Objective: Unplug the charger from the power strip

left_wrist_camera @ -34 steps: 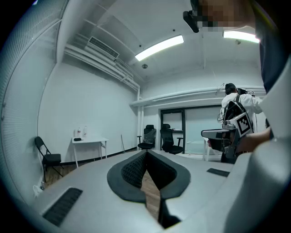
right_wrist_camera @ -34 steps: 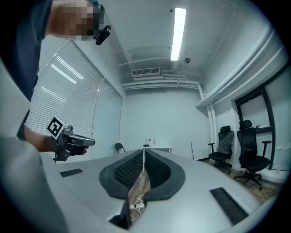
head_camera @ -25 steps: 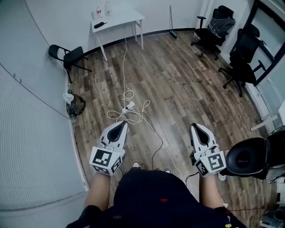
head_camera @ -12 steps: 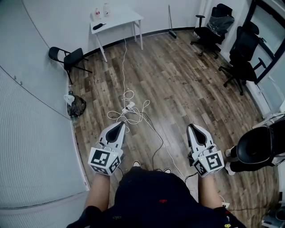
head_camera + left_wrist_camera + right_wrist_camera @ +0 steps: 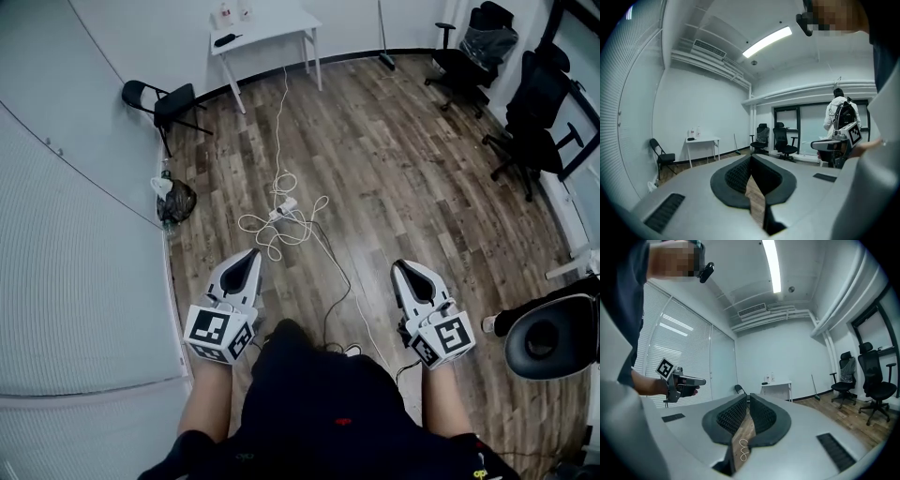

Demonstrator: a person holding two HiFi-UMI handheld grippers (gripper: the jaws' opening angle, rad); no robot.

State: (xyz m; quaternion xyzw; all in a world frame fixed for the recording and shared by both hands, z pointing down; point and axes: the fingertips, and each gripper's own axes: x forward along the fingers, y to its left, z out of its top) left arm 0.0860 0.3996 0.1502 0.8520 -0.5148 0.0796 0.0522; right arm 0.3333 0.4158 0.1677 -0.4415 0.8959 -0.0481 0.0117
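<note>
The power strip (image 5: 284,207) is lying on the wooden floor (image 5: 403,159) well ahead of the person, in a loose coil of white cable (image 5: 270,234) from which one strand is being led away toward the table (image 5: 281,23) at the far wall. The charger is not being made out as a separate thing at this range; it is judged to be sitting on the strip, but which socket cannot be told. The strip's long axis is seen slanting, from near-left to far-right in the head view, though it is too small for more to be said. Both grippers are being held low and roughly level, well apart from the strip and pointing toward it. The left gripper (image 5: 251,255) is the nearer one — the strip is lying almost straight beyond its tips, only slightly to their right — while the right gripper (image 5: 403,268) is being kept farther off, with the strip well to its left. Both pairs of jaws are being held with the tips together and nothing is being gripped — bare floor and a loop of cable are showing through the gap behind the right tips. A long forward and downward reach is being called for, with the jaws to be parted before the charger can be taken.
</note>
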